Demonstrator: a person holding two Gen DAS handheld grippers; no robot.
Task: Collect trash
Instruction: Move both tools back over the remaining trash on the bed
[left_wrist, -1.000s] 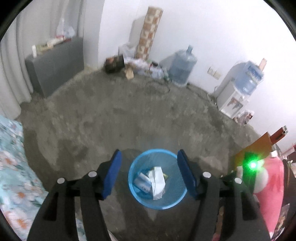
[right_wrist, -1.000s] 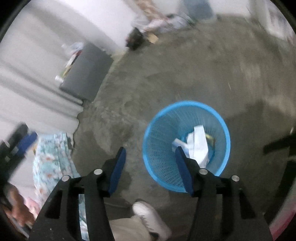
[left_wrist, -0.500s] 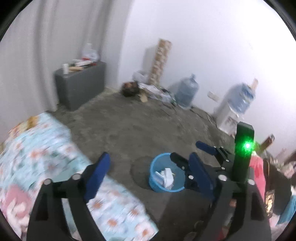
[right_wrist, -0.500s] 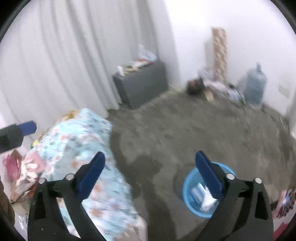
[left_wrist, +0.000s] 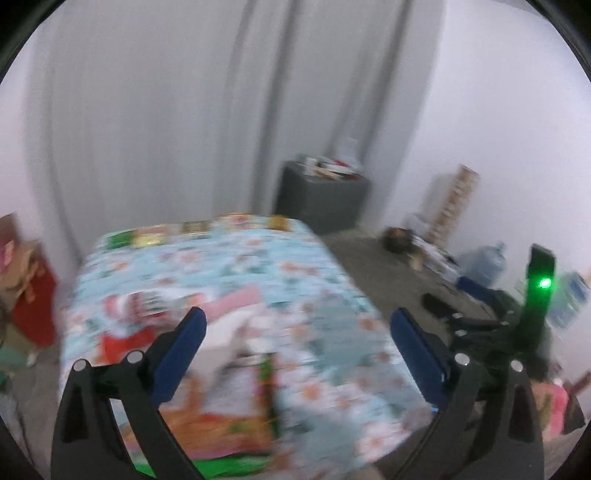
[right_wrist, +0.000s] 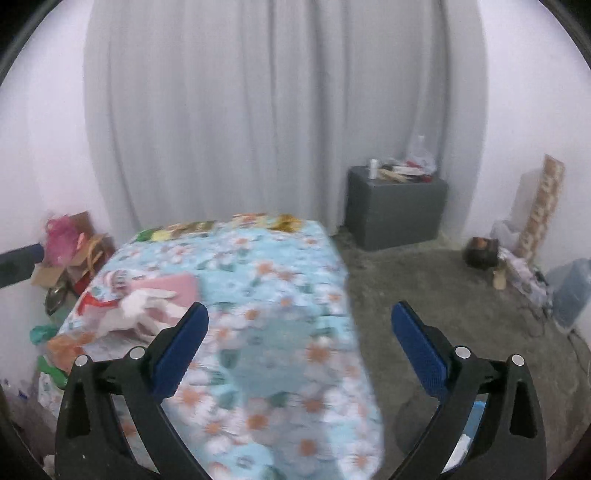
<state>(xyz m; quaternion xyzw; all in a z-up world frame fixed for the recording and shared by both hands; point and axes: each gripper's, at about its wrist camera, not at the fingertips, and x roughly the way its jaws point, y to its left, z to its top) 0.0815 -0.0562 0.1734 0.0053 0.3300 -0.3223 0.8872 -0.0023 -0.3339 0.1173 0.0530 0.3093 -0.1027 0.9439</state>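
Observation:
A table with a light-blue flowered cloth (right_wrist: 280, 295) fills the middle of both views and also shows in the left wrist view (left_wrist: 303, 280). Trash lies on its near left part: crumpled white paper (right_wrist: 140, 302), a pink sheet (right_wrist: 173, 288), red and orange wrappers (left_wrist: 122, 339). My left gripper (left_wrist: 299, 350) is open and empty above the table's near end. My right gripper (right_wrist: 299, 350) is open and empty above the table's near right edge. A sliver of the blue bin (right_wrist: 476, 417) shows behind the right finger. The left view is blurred.
A grey cabinet (right_wrist: 395, 206) with clutter on top stands against the white curtain. Boxes and bags (right_wrist: 70, 254) pile up left of the table. Water jug (right_wrist: 569, 295) and floor clutter (right_wrist: 480, 251) lie along the right wall. The right gripper's body with a green light (left_wrist: 539, 284) shows in the left view.
Both grippers have swung up and left, away from the blue bin on the floor, and now face the flowered table. Both stay open and empty.

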